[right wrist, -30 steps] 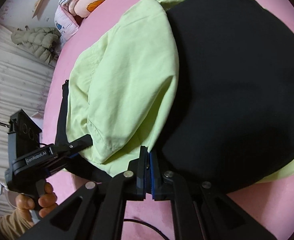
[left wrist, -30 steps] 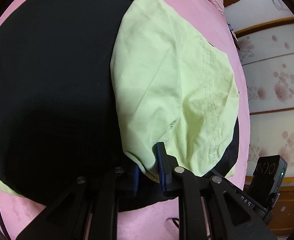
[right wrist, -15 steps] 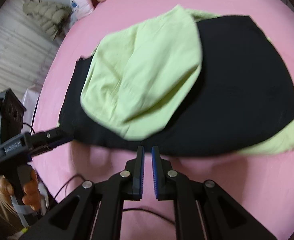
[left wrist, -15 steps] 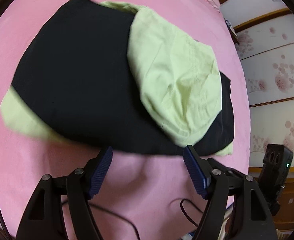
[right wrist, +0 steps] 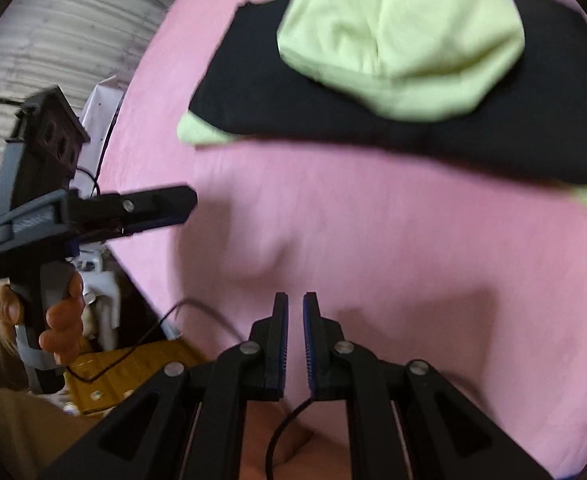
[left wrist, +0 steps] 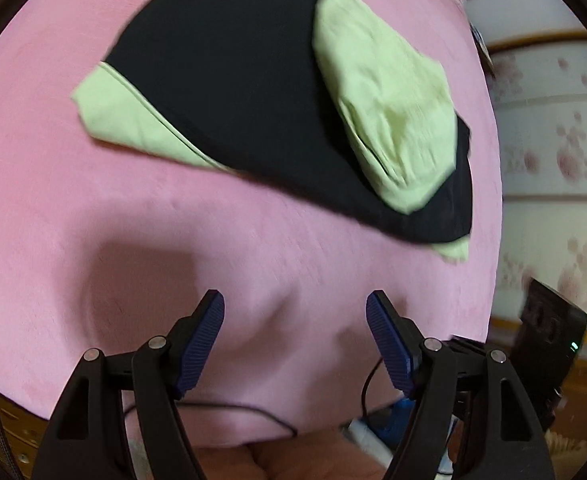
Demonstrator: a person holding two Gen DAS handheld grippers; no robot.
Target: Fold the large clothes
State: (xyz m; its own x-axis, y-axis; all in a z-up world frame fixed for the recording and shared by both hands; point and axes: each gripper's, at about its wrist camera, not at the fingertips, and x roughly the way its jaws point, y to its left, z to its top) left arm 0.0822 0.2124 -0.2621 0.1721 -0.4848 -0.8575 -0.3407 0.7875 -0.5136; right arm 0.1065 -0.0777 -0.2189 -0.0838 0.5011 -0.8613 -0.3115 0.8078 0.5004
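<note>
A large garment lies on the pink bed [left wrist: 53, 240]. Its black part [left wrist: 229, 80] is spread flat, and a light green part [left wrist: 389, 112] lies folded over it on the right. Green corners stick out beneath the black cloth. My left gripper [left wrist: 293, 298] hovers over bare bedding short of the garment, open, with nothing between its blue pads. In the right wrist view the green part [right wrist: 405, 40] lies on the black cloth [right wrist: 253, 96] at the top. My right gripper [right wrist: 295, 298] is shut with only a thin slit, holding nothing. The left gripper [right wrist: 173, 210] shows at the left.
A person's hand [right wrist: 59, 320] grips the left tool's handle beyond the bed's left edge. A thin black cable [left wrist: 233, 408] runs along the bed's near edge. A flower-patterned wall [left wrist: 553, 140] stands right of the bed. A yellow-brown surface [right wrist: 133, 364] lies below.
Both grippers let go of the green cloth and drew back and up from the garment. The left jaws opened wide. The green flap now rests folded on the black cloth.
</note>
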